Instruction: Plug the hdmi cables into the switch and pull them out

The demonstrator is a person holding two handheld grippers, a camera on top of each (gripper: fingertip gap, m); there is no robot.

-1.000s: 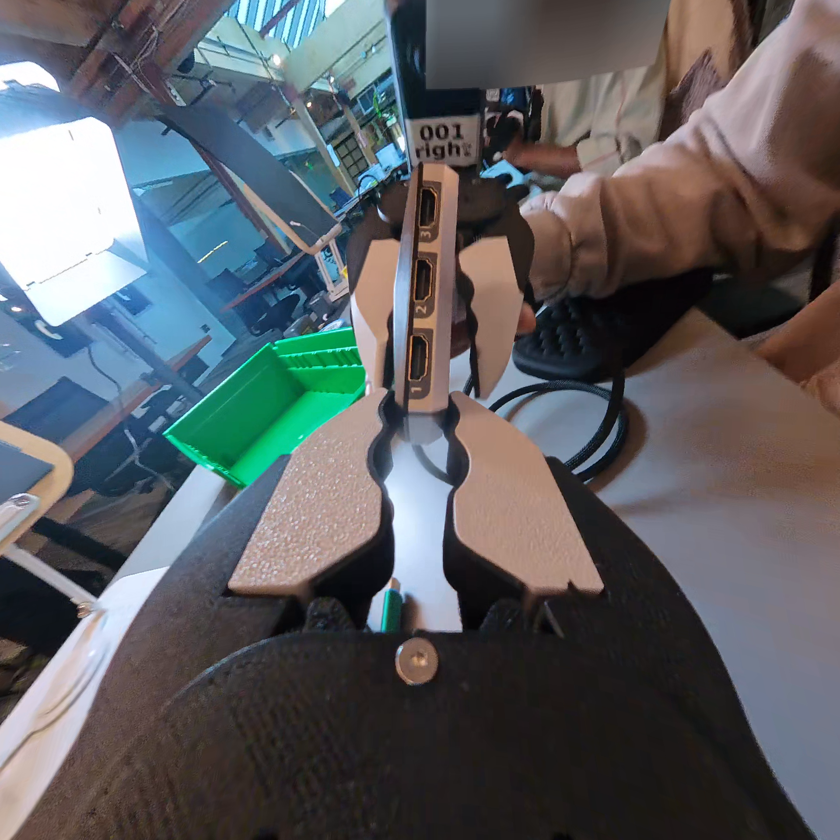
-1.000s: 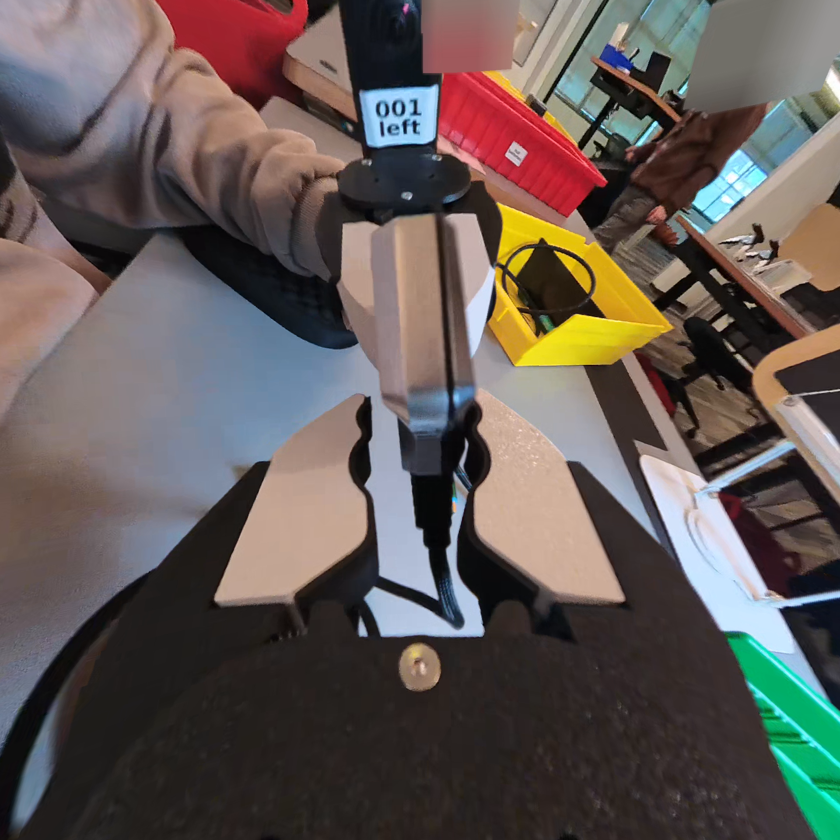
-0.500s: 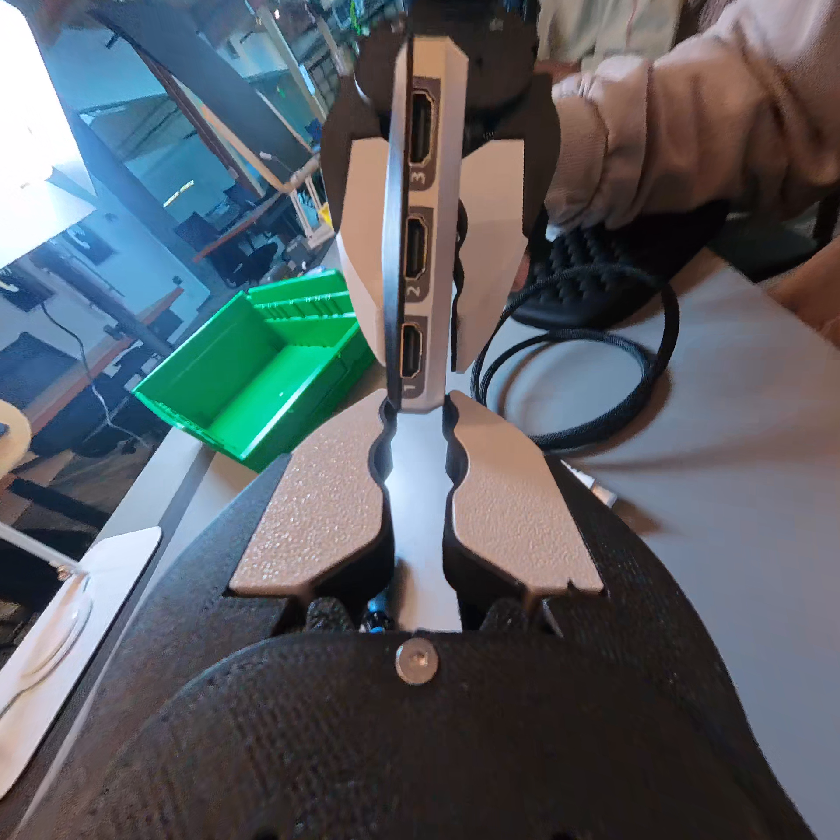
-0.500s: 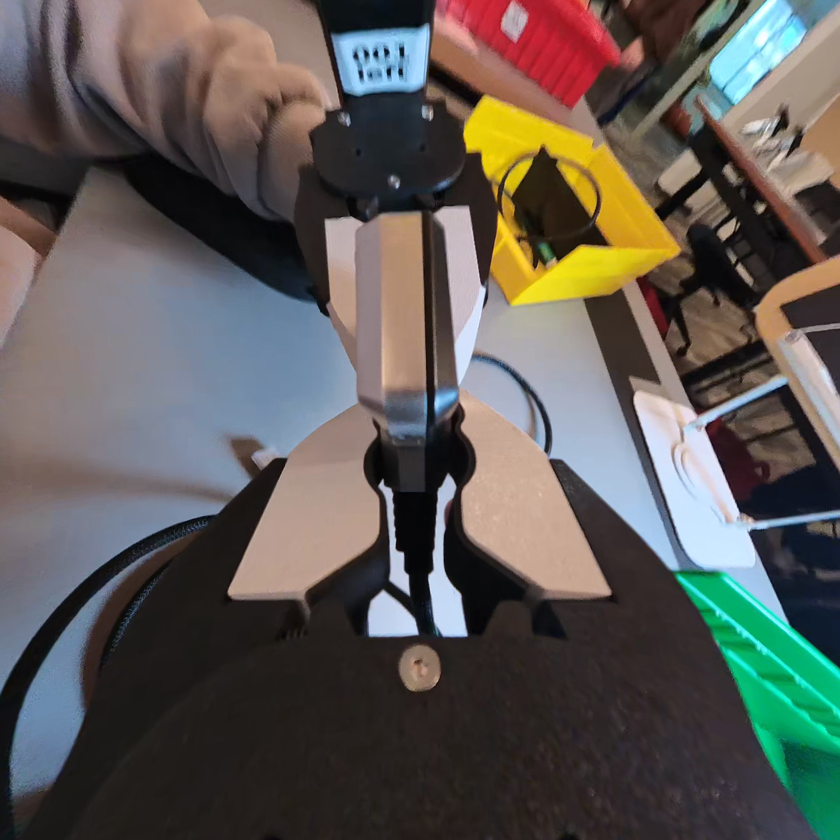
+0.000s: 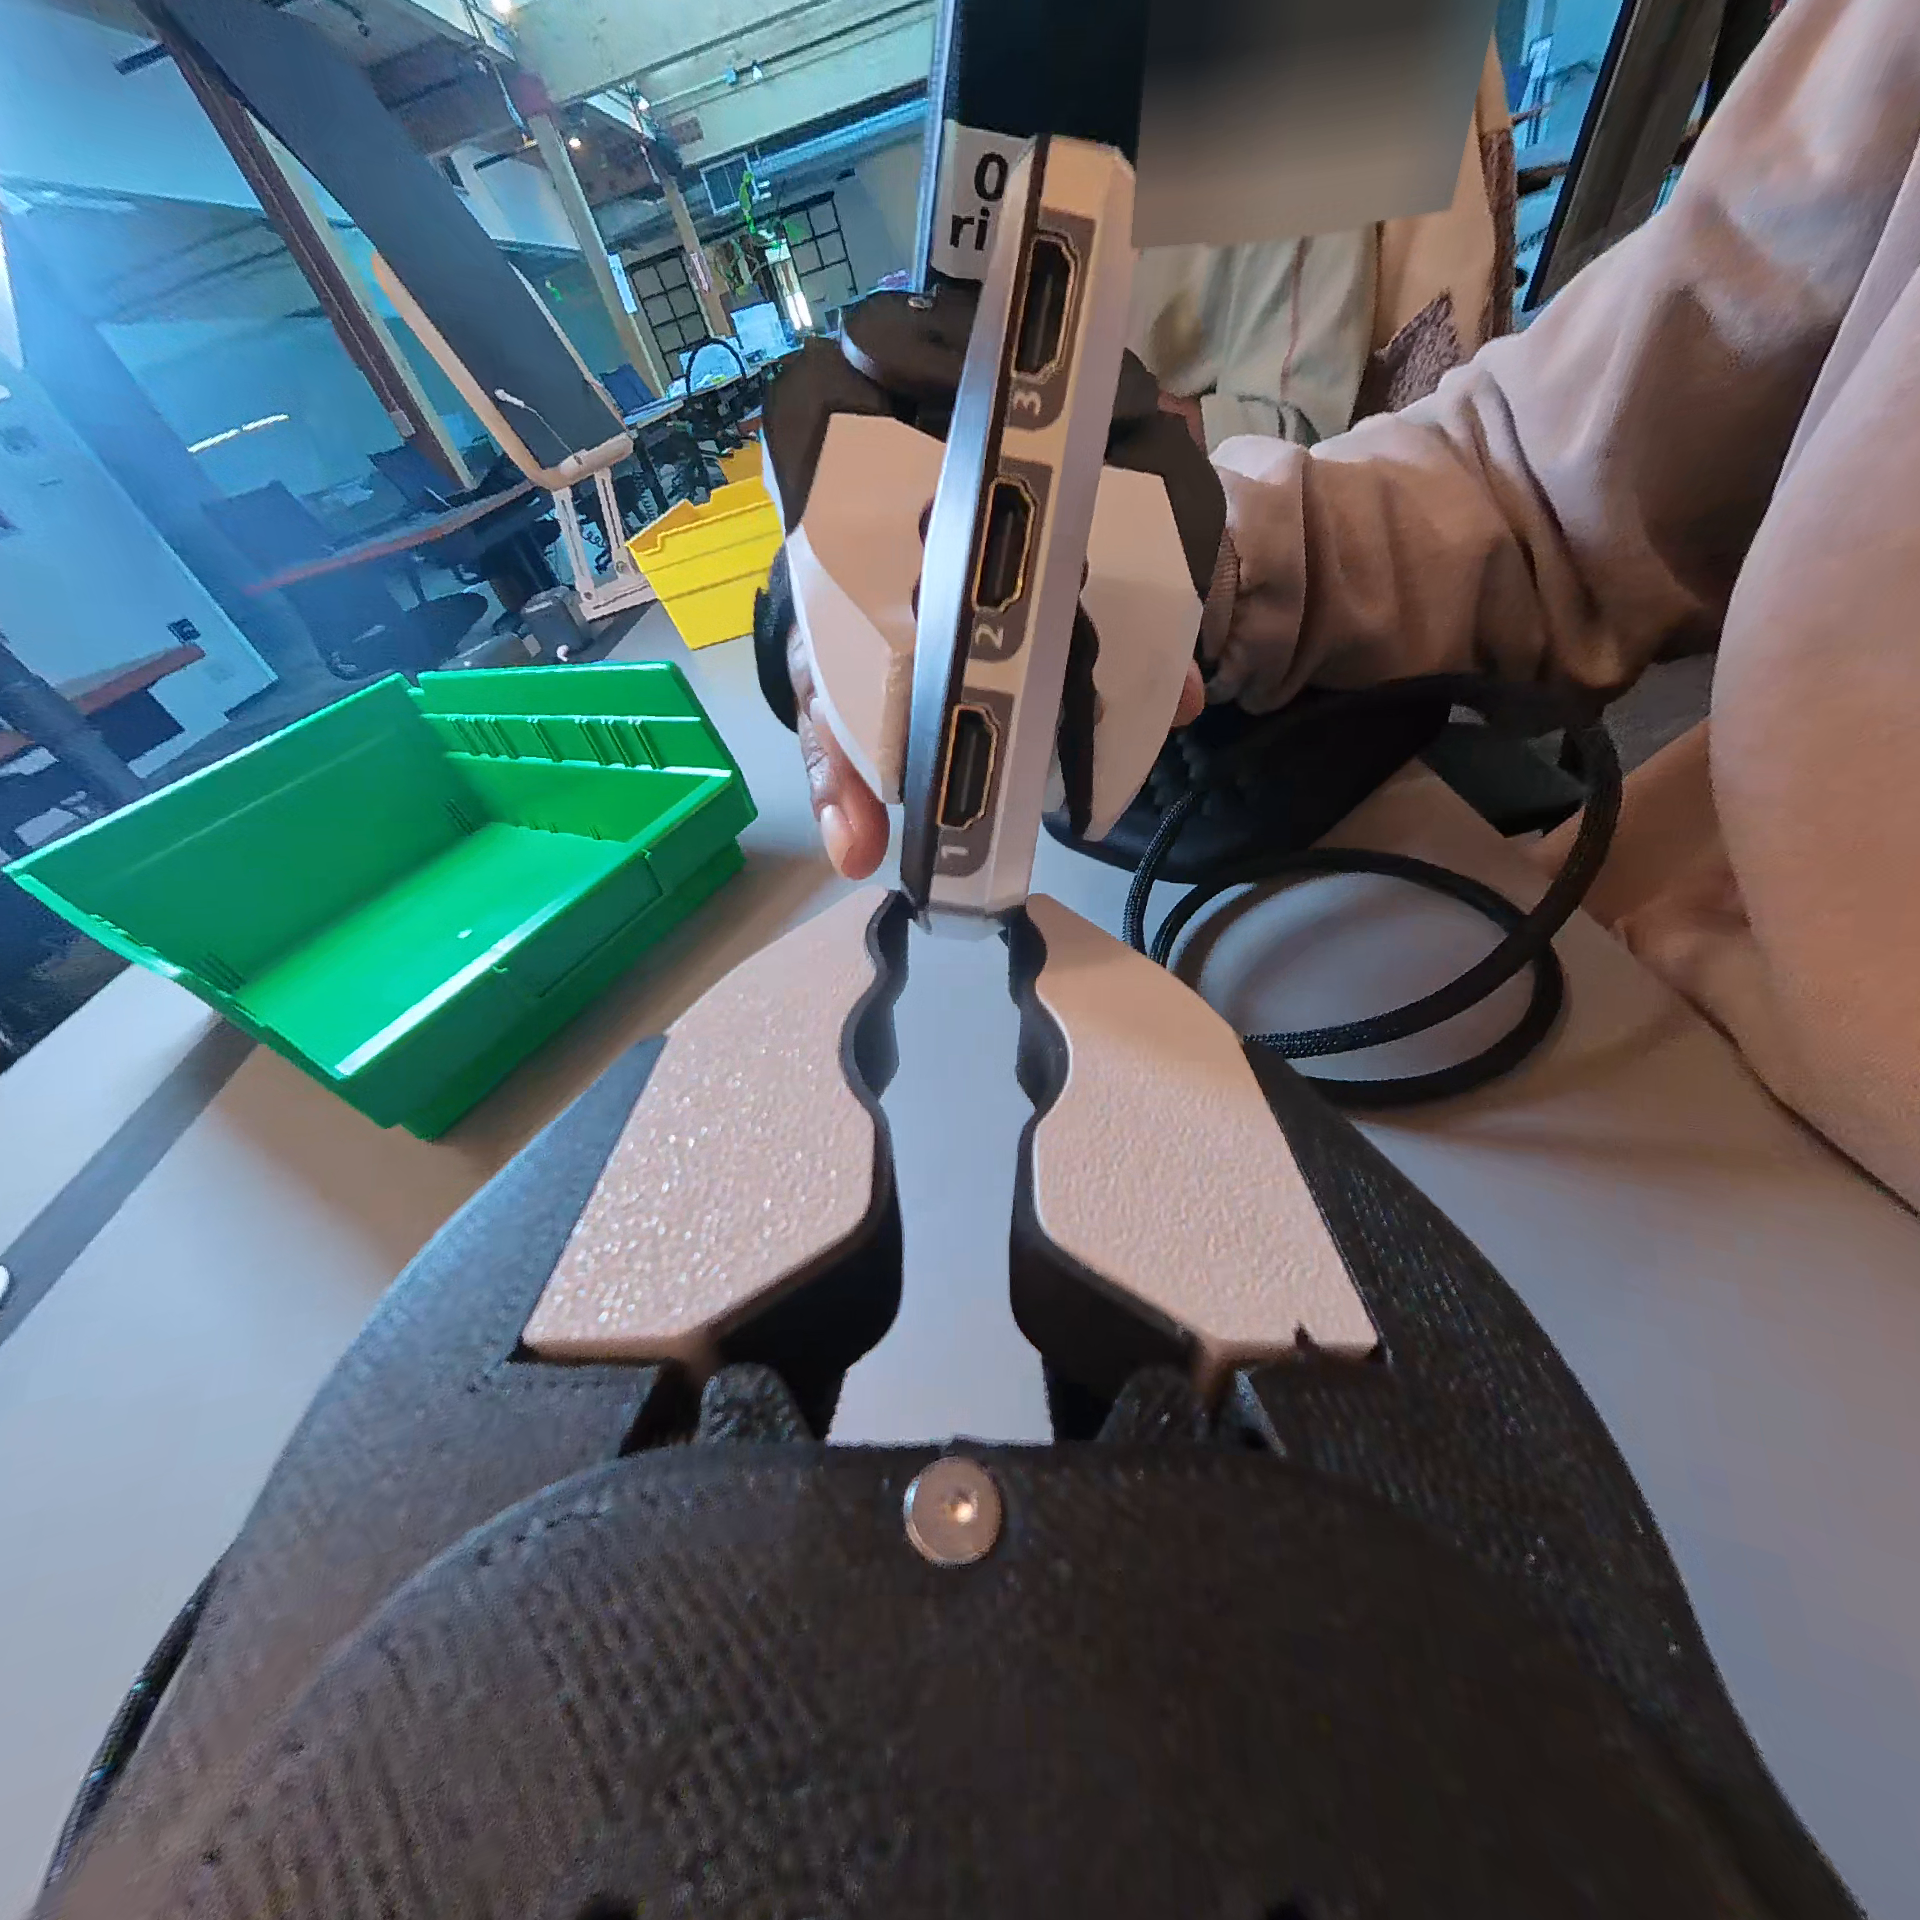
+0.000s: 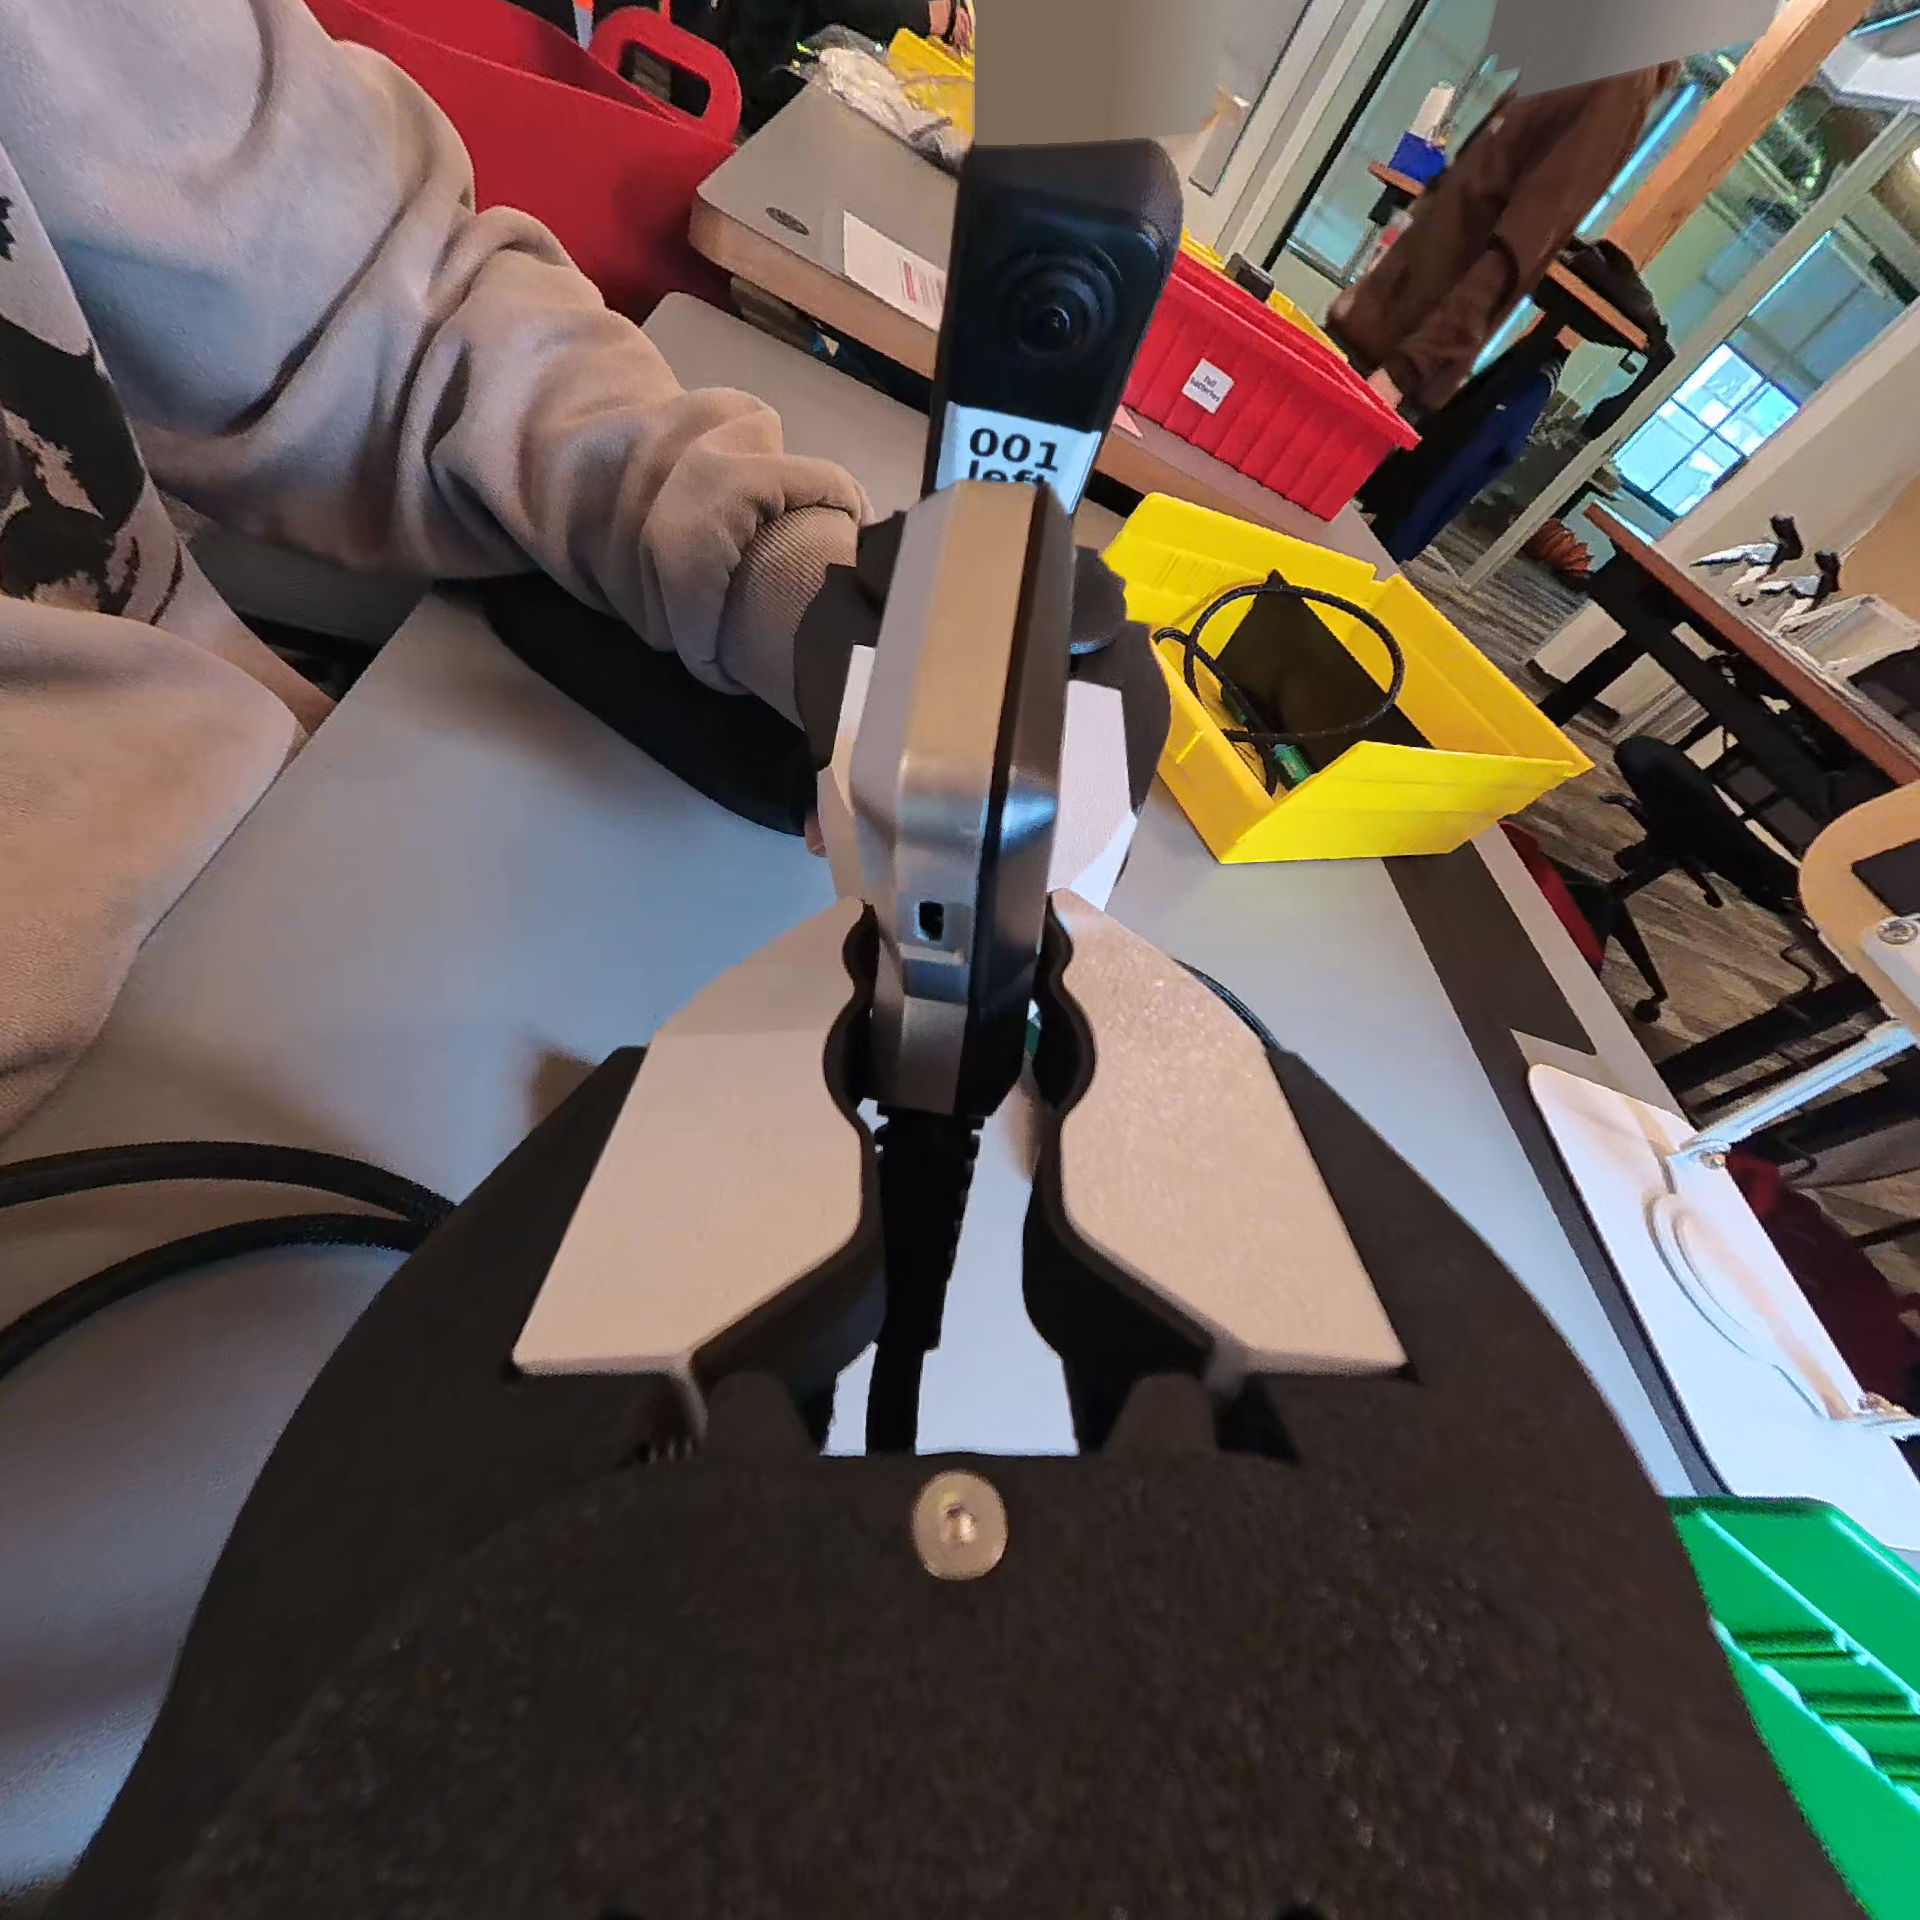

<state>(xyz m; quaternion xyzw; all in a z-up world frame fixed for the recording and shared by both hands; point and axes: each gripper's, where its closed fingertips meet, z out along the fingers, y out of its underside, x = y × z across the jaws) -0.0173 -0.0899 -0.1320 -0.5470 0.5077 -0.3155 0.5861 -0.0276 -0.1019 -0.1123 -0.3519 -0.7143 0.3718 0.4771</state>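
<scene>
At the desk's (image 5: 1558, 1299) left edge lies a green bin (image 5: 416, 883), open and tilted, with a yellow bin (image 5: 717, 561) farther back. In the middle the switch (image 5: 997, 582) stands on end above the desk, with its three ports bare and facing the left wrist camera. The left gripper (image 5: 958, 920) has its fingertips on either side of the switch's lower end. A gap runs between the fingers, and I cannot tell whether they press on the switch or only flank it. Behind the switch the right gripper (image 5: 992, 810) reaches in from the far side, one finger on each face, with a person's fingertip (image 5: 847, 821) just beside its left finger. To the right a black cable (image 5: 1351, 987) lies coiled on the desk, near a sleeve (image 5: 1558, 540) that fills the right edge.

In the right wrist view a sleeve covers the left side, and the cable curves in low at the left edge. The right gripper is clenched on the near end of the switch, which is seated in the notch of its fingers — the cable's boot (image 6: 925, 1153) leaves that end and runs back between them. The switch hides most of the left gripper beyond it. To the right, the yellow bin near the desk's far right edge holds a looped cord and a dark block, and a red bin (image 6: 1257, 384) stands behind it. The green bin's corner shows at the lower right.
</scene>
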